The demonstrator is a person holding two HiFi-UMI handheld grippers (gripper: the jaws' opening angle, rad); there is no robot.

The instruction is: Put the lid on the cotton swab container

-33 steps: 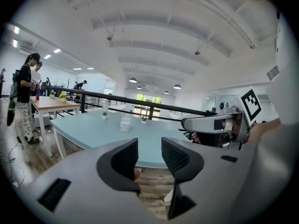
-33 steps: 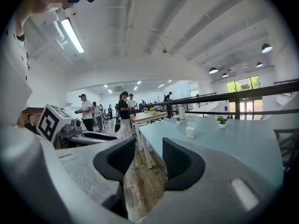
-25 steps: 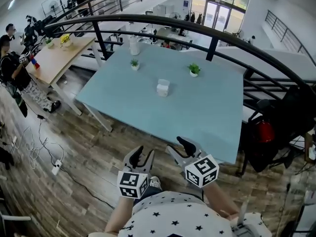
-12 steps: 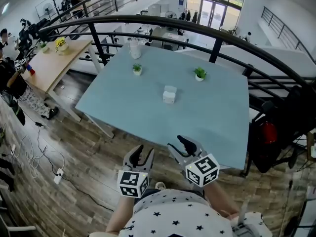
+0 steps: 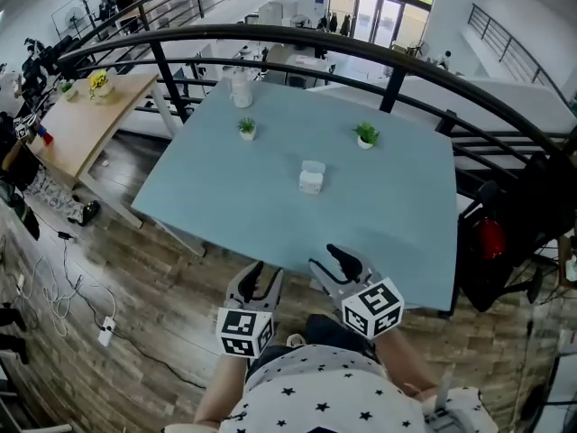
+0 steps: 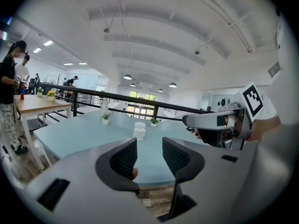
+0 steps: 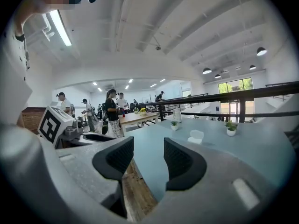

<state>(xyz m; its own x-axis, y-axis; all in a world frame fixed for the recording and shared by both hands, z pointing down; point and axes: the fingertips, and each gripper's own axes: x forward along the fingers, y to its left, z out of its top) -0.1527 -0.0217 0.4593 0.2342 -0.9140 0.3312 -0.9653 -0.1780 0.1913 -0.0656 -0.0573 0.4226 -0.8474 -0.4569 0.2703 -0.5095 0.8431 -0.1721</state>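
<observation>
The cotton swab container (image 5: 310, 184) is a small white box near the middle of the pale blue table (image 5: 397, 215). A paler rounded piece (image 5: 313, 166) sits at its far side; at this size I cannot tell if it is the lid. The left gripper view shows the container (image 6: 139, 132) far ahead, and the right gripper view shows it (image 7: 195, 136) too. My left gripper (image 5: 255, 280) and right gripper (image 5: 338, 264) hang side by side at the table's near edge, well short of the box. Both are open and empty.
Two small potted plants (image 5: 246, 128) (image 5: 365, 134) and a clear jar (image 5: 241, 87) stand at the table's far side. A black railing (image 5: 388, 57) curves behind it. A wooden table (image 5: 86, 115) and people are at the left, a dark chair (image 5: 505, 233) at the right.
Both grippers and the view have come forward toward the table's near edge. The container now looks closer. The jaws keep the same gap.
</observation>
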